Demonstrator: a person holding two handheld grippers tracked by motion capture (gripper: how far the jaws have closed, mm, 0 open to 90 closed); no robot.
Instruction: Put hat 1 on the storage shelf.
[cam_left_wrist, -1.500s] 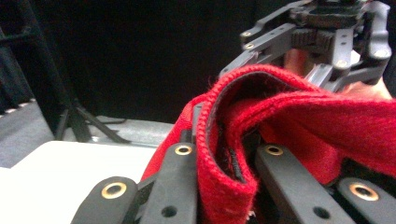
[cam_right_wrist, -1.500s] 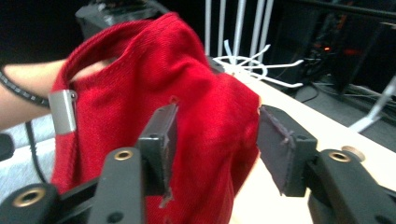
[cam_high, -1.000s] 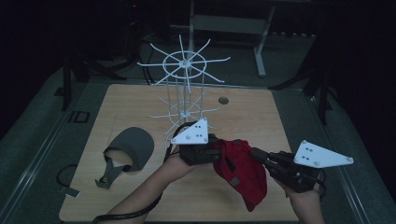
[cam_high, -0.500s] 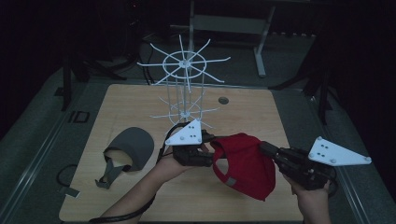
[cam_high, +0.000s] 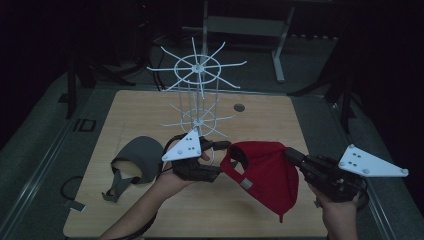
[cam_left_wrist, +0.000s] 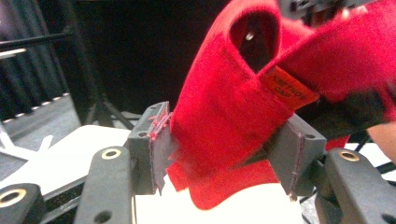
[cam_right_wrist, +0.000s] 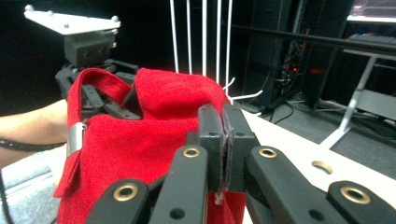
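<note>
The red cap is up off the wooden table, stretched between the two tools near the front middle, its brim hanging low toward the near edge. On the person's left, the left gripper reaches in from beside the white wire rack and meets the cap at its back opening; in the left gripper view its jaws stand apart with red fabric sitting between the grey pads, the cloth brushing the left pad while the right pad sits at the fabric's other edge, so this tool looks spread wide rather than biting down. Over on the right, the right gripper comes in from the other side, and in the right gripper view its two pads are pressed flat together with a thin fold of the red cap pinched in the seam — clenched tight on the crown. That same view catches the left gripper farther off behind the cap, grey plate on top. A silver buckle shows on the strap. Left of the action, a grey cap lies flat on the table, straps trailing toward the near edge.
</note>
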